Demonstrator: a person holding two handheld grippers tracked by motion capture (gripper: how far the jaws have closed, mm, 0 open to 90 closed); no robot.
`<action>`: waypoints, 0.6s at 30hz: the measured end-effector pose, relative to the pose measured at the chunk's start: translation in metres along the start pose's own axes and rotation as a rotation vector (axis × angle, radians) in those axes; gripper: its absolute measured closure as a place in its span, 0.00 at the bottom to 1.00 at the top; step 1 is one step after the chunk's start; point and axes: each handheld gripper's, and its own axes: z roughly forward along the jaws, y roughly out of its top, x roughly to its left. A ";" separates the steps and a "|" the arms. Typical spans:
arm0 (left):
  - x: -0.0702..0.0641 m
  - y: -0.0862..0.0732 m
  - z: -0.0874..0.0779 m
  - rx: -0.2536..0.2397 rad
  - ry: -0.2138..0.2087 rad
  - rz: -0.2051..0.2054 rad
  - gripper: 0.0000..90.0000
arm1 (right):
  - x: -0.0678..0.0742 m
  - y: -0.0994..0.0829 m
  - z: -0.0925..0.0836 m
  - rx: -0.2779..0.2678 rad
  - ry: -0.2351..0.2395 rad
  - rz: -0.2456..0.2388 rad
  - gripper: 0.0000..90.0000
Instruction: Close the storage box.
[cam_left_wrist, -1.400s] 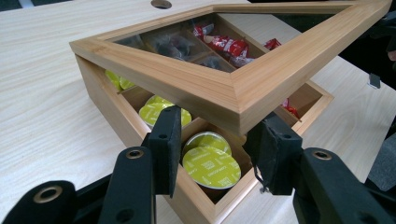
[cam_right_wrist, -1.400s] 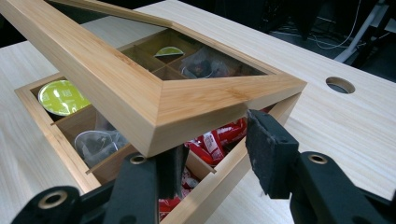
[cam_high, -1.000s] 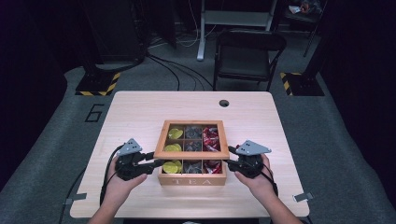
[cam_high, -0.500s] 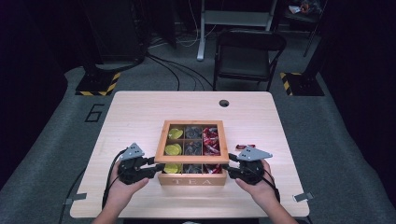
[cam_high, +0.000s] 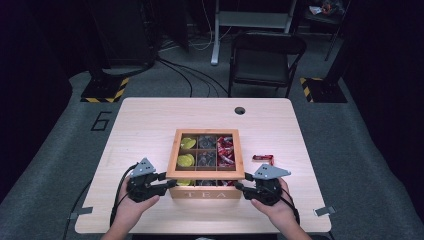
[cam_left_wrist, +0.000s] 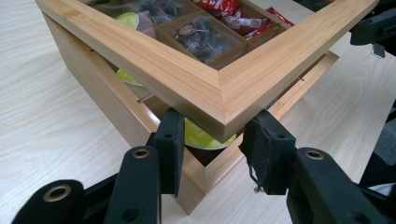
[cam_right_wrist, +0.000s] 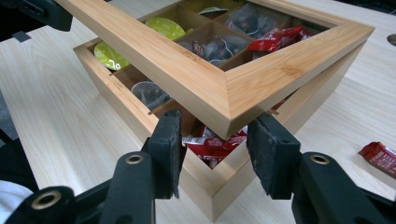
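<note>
Gripping the glass-paned bamboo lid (cam_high: 205, 152) by its 2 near corners, left gripper (cam_left_wrist: 212, 149) and right gripper (cam_right_wrist: 215, 144) alike. Fingers clamped on each corner, lid raised off the wooden tea box (cam_high: 206, 192). Hinge edge farthest from both hands.

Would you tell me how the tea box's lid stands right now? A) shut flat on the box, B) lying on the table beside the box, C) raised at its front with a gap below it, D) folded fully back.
C: in the left gripper view the lid hangs above the box corner with a gap, and the left gripper clamps its corner.

Bright tabletop, dark surroundings, soft focus
</note>
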 end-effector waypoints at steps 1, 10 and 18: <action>0.000 -0.001 0.000 0.000 0.000 0.000 0.66 | 0.000 -0.001 0.000 0.004 0.000 0.008 0.62; -0.002 -0.009 0.005 0.008 -0.001 -0.008 0.65 | -0.003 -0.006 -0.001 0.018 0.001 0.050 0.63; -0.003 -0.013 0.006 0.015 -0.002 -0.020 0.65 | -0.002 -0.010 0.002 0.032 0.004 0.047 0.64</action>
